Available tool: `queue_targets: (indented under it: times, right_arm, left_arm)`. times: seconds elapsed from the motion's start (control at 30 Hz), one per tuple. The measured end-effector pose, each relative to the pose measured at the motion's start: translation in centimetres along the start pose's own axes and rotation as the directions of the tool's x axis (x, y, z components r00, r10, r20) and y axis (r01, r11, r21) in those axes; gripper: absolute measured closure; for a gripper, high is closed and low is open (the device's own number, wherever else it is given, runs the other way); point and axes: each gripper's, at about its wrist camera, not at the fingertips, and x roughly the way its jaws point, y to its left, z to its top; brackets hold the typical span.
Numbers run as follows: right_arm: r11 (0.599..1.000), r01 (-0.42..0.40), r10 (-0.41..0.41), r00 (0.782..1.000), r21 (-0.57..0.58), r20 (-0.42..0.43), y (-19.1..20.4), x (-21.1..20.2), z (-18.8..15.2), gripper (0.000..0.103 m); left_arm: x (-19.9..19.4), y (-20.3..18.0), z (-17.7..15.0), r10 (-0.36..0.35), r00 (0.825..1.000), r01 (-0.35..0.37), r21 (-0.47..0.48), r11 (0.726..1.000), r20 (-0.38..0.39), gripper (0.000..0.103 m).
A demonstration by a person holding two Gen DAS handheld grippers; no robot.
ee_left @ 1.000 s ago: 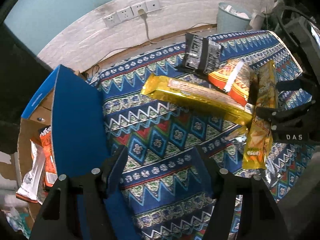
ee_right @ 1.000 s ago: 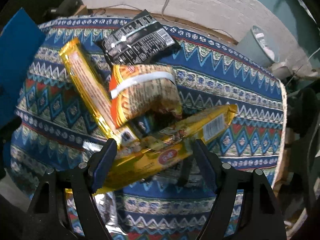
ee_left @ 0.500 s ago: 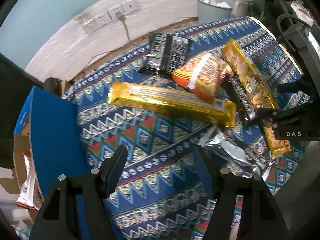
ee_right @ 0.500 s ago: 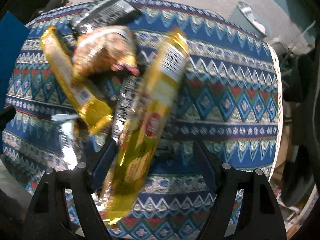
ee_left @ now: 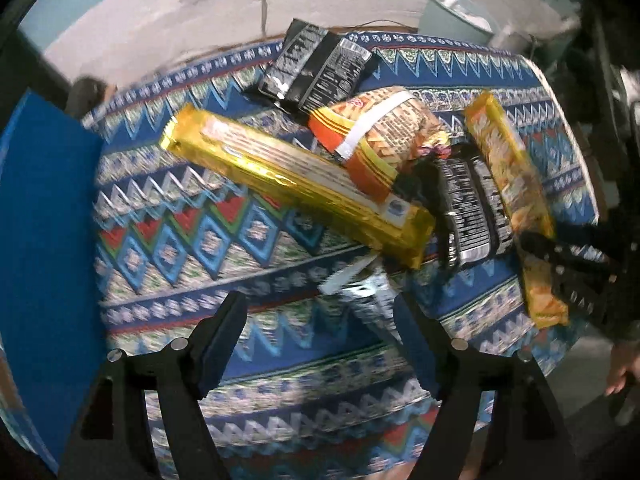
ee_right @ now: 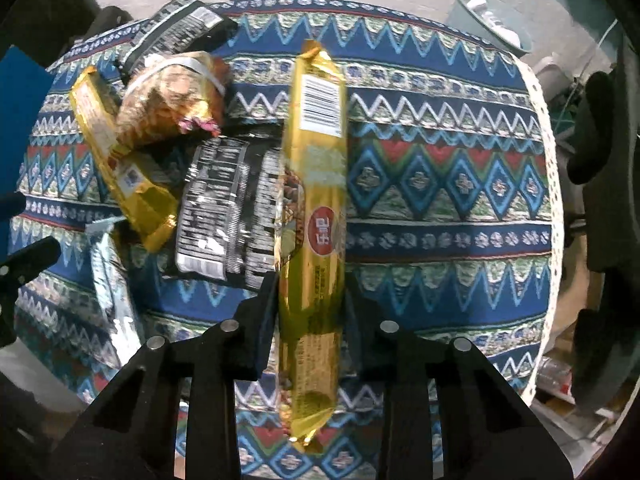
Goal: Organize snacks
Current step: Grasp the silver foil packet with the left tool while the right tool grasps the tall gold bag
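A blue cardboard box flap [ee_left: 44, 216] stands at the left edge of the patterned-cloth tabletop [ee_right: 440, 184]; its contents are hidden. The right half of the cloth lies bare. The right claw [ee_right: 310, 304] is clenched on a long yellow foil snack packet [ee_right: 316, 200]. The left claw [ee_left: 320, 320], jaws just widened, hangs released near a long gold biscuit packet [ee_left: 296, 184].

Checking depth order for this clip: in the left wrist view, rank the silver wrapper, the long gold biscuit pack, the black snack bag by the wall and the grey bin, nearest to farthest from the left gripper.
1. Silver wrapper, just ahead of the left gripper, by its right-hand jaw.
2. Long gold biscuit pack, diagonal across mid-table.
3. Black snack bag, at the table's far edge.
4. Grey bin, beyond the table, upper right.
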Motion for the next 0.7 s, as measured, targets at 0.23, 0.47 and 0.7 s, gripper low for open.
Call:
queue_targets:
  times: [0.23,0.47,0.7]
  right_arm:
    - [0.998,0.057,-0.057,0.998,0.004,0.003,-3.1,-0.4,-1.7,0.076]
    - [0.998,0.001,-0.001,1.0,0.065,0.002,-6.2,0.5,-1.7,0.066]
    - [0.994,-0.045,0.048,0.999,0.102,-0.021,-8.2,3.2,-0.1,0.06]
  left_arm:
    - [2.2,-1.6,-0.6,-0.081,0.996,0.078,-0.099,0.992,-0.036,0.022]
    - [4.9,-3.2,-1.3,-0.075,0.992,0.068,-0.077,0.995,-0.102,0.022]
    - [6.4,-3.5,-2.0,-0.042,0.99,0.046,0.025,0.999,-0.136,0.022]
